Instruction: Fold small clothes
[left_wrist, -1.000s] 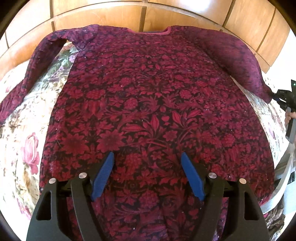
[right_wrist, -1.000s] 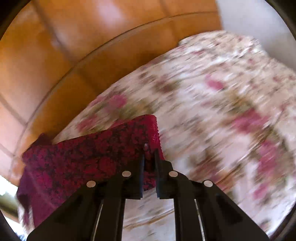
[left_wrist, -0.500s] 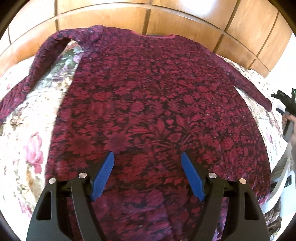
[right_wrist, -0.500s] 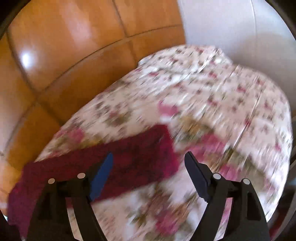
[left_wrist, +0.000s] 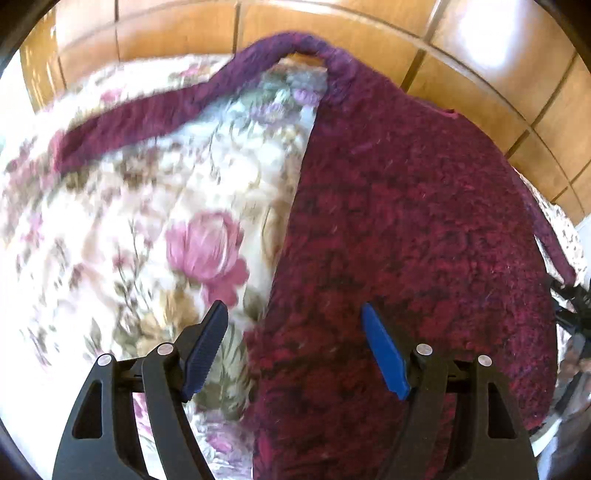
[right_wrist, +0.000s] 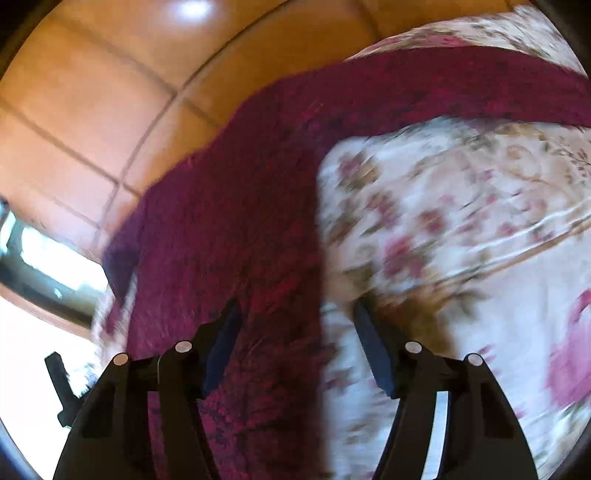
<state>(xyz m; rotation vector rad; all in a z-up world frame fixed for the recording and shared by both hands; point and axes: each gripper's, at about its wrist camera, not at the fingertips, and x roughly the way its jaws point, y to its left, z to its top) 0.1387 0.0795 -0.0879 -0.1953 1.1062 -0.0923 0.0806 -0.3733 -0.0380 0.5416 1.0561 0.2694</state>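
Observation:
A dark red floral long-sleeved top (left_wrist: 406, 221) lies flat on a floral bedspread (left_wrist: 110, 221). Its left sleeve (left_wrist: 147, 118) stretches out to the left. My left gripper (left_wrist: 295, 332) hovers open over the top's left side edge, with nothing between its blue pads (left_wrist: 384, 354). In the right wrist view the same top (right_wrist: 229, 221) fills the left half, and its right sleeve (right_wrist: 443, 85) runs across the upper part. My right gripper (right_wrist: 295, 332) is above the top's right side edge. Its jaws are closing, and the pads (right_wrist: 373, 350) do not press on the cloth.
A wooden panelled headboard (left_wrist: 369, 22) rises just beyond the neckline and also shows in the right wrist view, headboard (right_wrist: 92, 92). Bare bedspread (right_wrist: 461, 221) lies on both sides of the top. A bright window area (right_wrist: 48, 258) is at the far left.
The right gripper let go of the sleeve cuff, opened, and swung over to the top's side edge. The left gripper slid left from the middle to the left edge, still open.

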